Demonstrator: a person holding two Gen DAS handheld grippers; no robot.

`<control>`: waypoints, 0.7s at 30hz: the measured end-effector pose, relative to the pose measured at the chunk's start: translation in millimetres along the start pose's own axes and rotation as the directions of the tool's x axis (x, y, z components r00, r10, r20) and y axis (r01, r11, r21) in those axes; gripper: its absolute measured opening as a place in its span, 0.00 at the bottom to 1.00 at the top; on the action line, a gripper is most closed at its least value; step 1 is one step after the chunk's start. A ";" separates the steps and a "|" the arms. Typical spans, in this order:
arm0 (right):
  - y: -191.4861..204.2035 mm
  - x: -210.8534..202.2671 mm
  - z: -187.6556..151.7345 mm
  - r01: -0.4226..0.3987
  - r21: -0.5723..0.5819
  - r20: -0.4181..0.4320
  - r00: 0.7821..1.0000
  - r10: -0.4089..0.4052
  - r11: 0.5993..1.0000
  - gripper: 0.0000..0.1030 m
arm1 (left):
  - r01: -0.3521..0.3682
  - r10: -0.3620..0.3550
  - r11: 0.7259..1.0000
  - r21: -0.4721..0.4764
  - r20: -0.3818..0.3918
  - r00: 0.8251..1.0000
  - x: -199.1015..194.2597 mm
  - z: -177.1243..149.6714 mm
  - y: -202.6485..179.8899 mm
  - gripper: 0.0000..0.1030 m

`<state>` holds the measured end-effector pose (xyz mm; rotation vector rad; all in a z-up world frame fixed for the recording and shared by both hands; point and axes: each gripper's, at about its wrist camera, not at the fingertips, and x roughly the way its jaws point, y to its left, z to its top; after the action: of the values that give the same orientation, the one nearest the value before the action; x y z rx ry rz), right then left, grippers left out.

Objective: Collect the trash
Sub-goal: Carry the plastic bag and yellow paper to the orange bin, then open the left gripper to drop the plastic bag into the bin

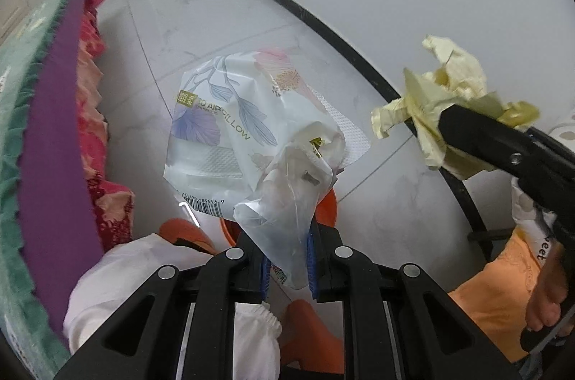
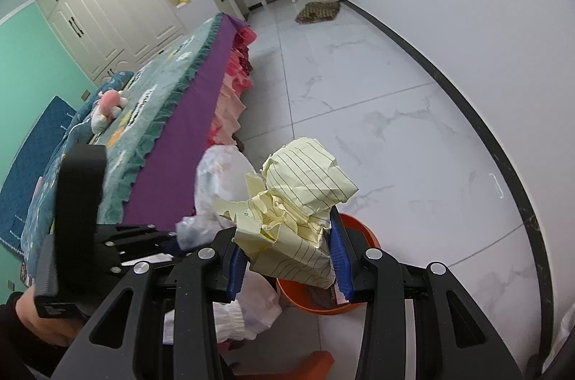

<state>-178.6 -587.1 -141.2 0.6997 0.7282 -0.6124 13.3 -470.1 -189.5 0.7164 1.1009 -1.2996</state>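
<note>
I have both grippers loaded and I am looking down at the orange bin (image 2: 363, 236) on the white tile floor (image 2: 377, 99). My left gripper (image 1: 287, 257) is closed down narrow on the neck of a clear plastic wrapper (image 1: 251, 135), a printed pillow-style package that hangs forward from the blue pads (image 1: 312, 257). My right gripper (image 2: 287, 257) is clamped at a middling width on a crumpled wad of yellow lined paper (image 2: 305, 186), which bulges out well past the pads.

The relation that matters is bin versus each load. In the right wrist view the bin's rim shows directly under and just behind the paper wad, slightly to the right of it, so the paper looks already over the opening or very nearly so. In the left wrist view only slivers of orange show below the wrapper, near my pads, so the bin sits under the wrapper's near end while the long body of the wrapper stretches away over bare floor. The wrapper's long axis runs away from me, the bed (image 2: 172, 99) lying off to the left.

I judge the right hand is the better placed to let go first; the left needs to draw the wrapper nearer so its far end clears the rim.
</note>
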 end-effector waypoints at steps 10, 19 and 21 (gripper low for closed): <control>-11.8 30.7 -3.2 0.018 0.021 -0.045 0.999 -0.017 1.000 0.39 | 0.015 -0.014 1.000 0.014 -0.083 0.996 43.7 7.6 -9.0 0.33; -11.3 44.4 -4.9 0.016 0.028 -0.064 0.998 -0.014 0.999 0.39 | -0.011 0.014 0.999 0.033 -0.091 0.996 47.9 7.2 -17.6 0.56; -10.1 45.4 -4.7 0.015 0.025 -0.067 0.998 -0.013 1.000 0.39 | -0.021 0.024 0.999 0.035 -0.088 0.996 46.2 7.2 -17.9 0.56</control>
<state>-160.4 -601.3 -181.9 0.7416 0.7888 -0.6146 -6.3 -497.6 -226.6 0.8166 1.1409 -1.2800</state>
